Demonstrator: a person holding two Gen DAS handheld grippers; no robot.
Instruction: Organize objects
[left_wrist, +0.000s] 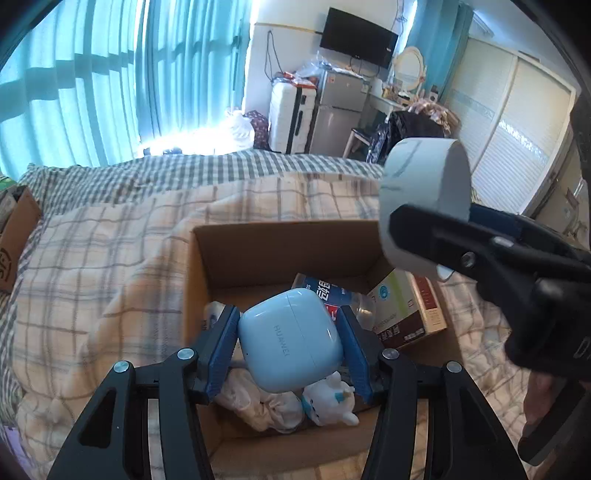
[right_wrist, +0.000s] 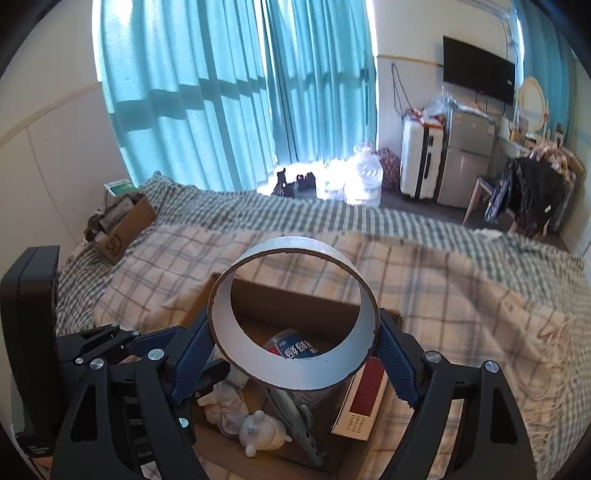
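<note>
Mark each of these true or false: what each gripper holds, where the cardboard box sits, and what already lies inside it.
1. The left gripper holds a light blue earbud case. True.
2. The right gripper is empty. False: its jaws clamp a tape roll.
3. The cardboard box sits on a checked blanket. True.
4. The box is empty. False: a small white toy figure and other packages lie inside.
5. The curtains are red. False: teal.

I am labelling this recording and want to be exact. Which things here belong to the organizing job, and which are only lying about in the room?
Part of the job:
- earbud case, held in left gripper
- tape roll, held in right gripper
- cardboard box on the bed, with a small white toy inside

Just lying about:
- suitcase
- fridge
- television
- curtains
</note>
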